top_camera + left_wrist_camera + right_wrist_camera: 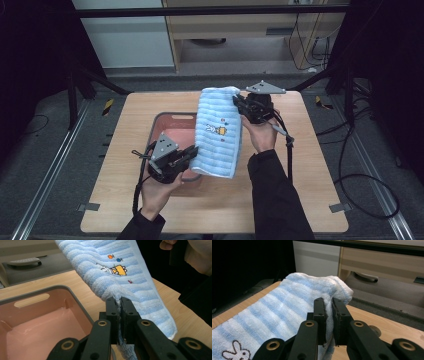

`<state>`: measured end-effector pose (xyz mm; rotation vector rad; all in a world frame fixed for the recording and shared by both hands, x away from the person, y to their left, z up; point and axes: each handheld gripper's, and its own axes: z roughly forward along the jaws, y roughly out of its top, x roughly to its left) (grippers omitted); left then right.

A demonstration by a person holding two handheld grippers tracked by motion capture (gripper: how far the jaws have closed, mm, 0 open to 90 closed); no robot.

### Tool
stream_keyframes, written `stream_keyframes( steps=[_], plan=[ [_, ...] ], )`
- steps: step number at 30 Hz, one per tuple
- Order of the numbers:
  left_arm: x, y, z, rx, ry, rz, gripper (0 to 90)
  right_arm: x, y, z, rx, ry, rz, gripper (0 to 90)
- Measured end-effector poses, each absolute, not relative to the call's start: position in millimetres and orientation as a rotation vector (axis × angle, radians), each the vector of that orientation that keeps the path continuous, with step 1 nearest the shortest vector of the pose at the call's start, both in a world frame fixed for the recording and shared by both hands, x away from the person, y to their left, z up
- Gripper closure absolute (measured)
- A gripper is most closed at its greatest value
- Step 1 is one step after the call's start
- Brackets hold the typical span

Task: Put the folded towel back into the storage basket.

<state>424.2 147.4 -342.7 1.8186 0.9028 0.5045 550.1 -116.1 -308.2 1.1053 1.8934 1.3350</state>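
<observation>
A blue and white striped towel [218,132] with a small embroidered rabbit is stretched in the air between both grippers, above the table and partly over a pink bin [172,131]. My left gripper [191,153] is shut on the towel's near corner [119,302]. At the far end, my right gripper [240,106] is shut on the towel's edge [329,300]. The towel [274,315] spreads out to the left in the right gripper view, and the towel [117,272] rises up and away in the left gripper view.
The pink bin [40,317], grey-rimmed and holding nothing, sits left of centre on the wooden table [310,165]. Past the far table edge are a white cabinet [130,35] and a wooden unit [240,25]. Cables [360,180] lie on the floor at right.
</observation>
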Motion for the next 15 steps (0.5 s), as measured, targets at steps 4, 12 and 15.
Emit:
stream_keyframes(
  steps=[4,12,15],
  plan=[
    [425.2,156.7,-342.1,1.818,0.914,0.512,85.8,553.7,-103.5,-307.5,1.094,1.899,1.351,83.0],
    [428.5,178.9,-341.4,1.797,0.949,0.522,85.8,561.3,-80.9,-309.8,1.078,1.928,1.355,83.0],
    [430.2,185.2,-341.1,1.792,0.957,0.527,85.8,563.0,-76.0,-308.7,1.075,1.930,1.361,82.9]
  ],
)
